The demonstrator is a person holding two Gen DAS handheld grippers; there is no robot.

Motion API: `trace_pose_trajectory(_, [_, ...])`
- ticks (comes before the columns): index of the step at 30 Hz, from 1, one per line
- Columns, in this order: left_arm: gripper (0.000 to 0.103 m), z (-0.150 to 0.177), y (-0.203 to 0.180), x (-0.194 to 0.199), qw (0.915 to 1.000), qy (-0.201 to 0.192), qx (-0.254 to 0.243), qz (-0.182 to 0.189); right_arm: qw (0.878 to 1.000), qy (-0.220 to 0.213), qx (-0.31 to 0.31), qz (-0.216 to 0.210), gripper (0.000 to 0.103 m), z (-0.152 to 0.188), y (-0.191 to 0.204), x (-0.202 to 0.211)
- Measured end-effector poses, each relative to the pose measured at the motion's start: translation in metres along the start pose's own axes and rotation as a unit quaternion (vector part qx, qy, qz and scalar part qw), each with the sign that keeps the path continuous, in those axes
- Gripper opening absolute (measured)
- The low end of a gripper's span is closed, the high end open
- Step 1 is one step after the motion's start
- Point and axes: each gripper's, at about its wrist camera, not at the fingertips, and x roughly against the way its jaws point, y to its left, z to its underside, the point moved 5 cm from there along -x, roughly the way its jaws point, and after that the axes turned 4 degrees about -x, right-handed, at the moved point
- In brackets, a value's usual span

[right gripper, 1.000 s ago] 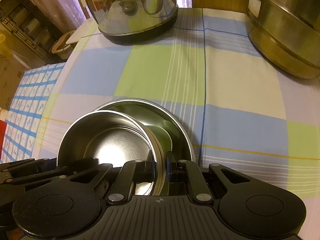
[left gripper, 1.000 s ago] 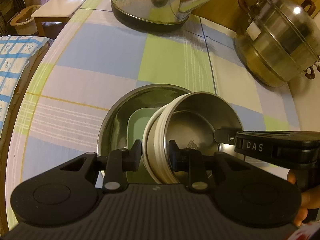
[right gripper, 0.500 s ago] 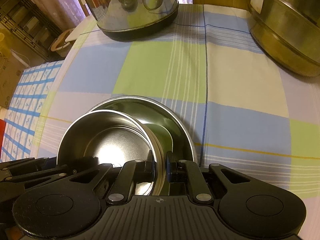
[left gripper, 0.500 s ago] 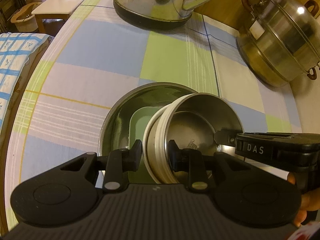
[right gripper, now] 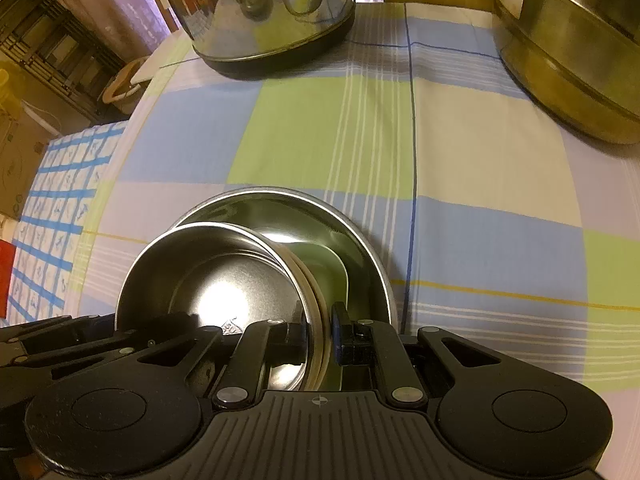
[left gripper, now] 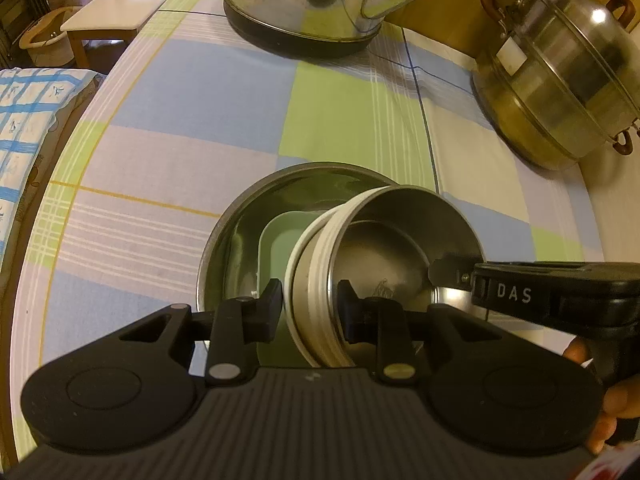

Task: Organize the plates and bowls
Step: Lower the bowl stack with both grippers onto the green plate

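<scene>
A steel bowl with a white outer wall [left gripper: 380, 248] is held tilted over a wide steel basin [left gripper: 240, 232]. A pale green square dish [left gripper: 280, 240] lies in the basin. My left gripper [left gripper: 310, 310] is shut on the bowl's near rim. My right gripper [right gripper: 318, 332] is shut on the opposite rim of the same bowl [right gripper: 208, 280], with one finger inside it and one outside. The basin [right gripper: 360, 240] sits behind the bowl in the right wrist view. The right gripper also shows in the left wrist view [left gripper: 448, 276].
A steel kettle [left gripper: 312, 4] stands at the far side of the checked tablecloth [left gripper: 200, 92]. A lidded steel steamer pot [left gripper: 560, 72] stands at the far right. The table's left edge [left gripper: 60, 168] borders a blue-checked cushion [left gripper: 20, 128].
Both grippers and the bowl have shifted slightly forward over the basin. The grip on the bowl is unchanged.
</scene>
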Motion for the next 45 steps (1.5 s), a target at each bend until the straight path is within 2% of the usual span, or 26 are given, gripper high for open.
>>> trace_pose_trajectory(11, [0.025,0.002,-0.001,0.000,1.0000,-0.001,-0.001,-0.003,1.000,-0.007,-0.001,-0.005,0.011,0.000,-0.001,0.007])
trace_pose_trajectory(24, [0.034,0.004,-0.001,0.010,0.9999,-0.009,0.006,-0.010,1.000,-0.008,0.001,-0.018,0.013,0.004,-0.003,0.013])
trace_pose_trajectory(34, [0.033,0.000,-0.004,0.035,0.9974,-0.056,-0.013,-0.043,0.998,-0.043,0.001,-0.039,0.014,0.006,-0.008,0.028])
trace_pose_trajectory(38, [0.024,-0.004,-0.006,0.039,0.9967,-0.065,-0.024,-0.043,0.997,-0.055,0.008,-0.047,0.014,0.002,-0.008,0.030])
trace_pose_trajectory(40, [0.011,-0.004,-0.007,0.037,0.9974,-0.062,-0.025,-0.028,0.997,-0.058,0.008,-0.053,0.011,0.002,-0.007,0.031])
trace_pose_trajectory(41, [0.009,-0.005,-0.008,0.037,0.9977,-0.059,-0.025,-0.023,0.997,-0.058,0.009,-0.058,0.008,0.003,-0.006,0.031])
trace_pose_trajectory(45, [0.007,-0.007,-0.010,0.033,0.9973,-0.055,-0.036,-0.032,0.997,-0.052,0.018,-0.048,0.007,0.002,-0.003,0.032])
